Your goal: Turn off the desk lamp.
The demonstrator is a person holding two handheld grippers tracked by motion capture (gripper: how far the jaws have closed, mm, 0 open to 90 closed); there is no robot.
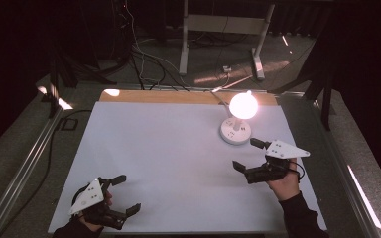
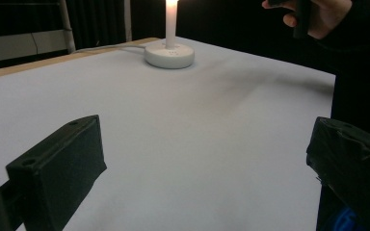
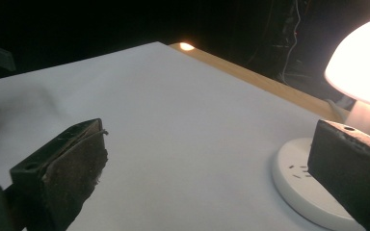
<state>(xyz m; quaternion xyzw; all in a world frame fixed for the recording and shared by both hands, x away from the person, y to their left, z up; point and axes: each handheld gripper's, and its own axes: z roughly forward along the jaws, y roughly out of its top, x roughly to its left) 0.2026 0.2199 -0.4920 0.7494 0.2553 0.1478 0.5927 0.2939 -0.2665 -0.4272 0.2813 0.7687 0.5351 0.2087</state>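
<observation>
1. White and lit, the one small table lamp with a glowing round shade and a round white base [image 1: 236,130] stands on the far right part of the white sheet that covers the table [image 1: 168,158]; it is the single object on that sheet.
2. From the high view I count two tools: my left gripper [image 1: 124,196] at the near left corner of the sheet, well apart from the lamp, and my right gripper [image 1: 247,154] near the lamp, just on the near side of its base.
3. My left gripper has its jaws wide apart with nothing between them; its own view [image 2: 202,163] shows bare sheet in the gap.
4. My right gripper also has its jaws spread and holds nothing [image 3: 207,178]; in its view the right-hand jaw stands in front of the edge of the lamp's base [image 3: 298,183], and I cannot tell whether it touches.
5. The right gripper view shows small dark marks on the base and the bright shade [image 3: 366,62] close up.
6. The left gripper view shows the lamp's white stem and base [image 2: 169,53] far off, with its white cable [image 2: 111,47] trailing left.
7. The high view alone takes in the wooden strip along the table's far edge [image 1: 178,96] and a white metal frame on the floor beyond [image 1: 223,25].
</observation>
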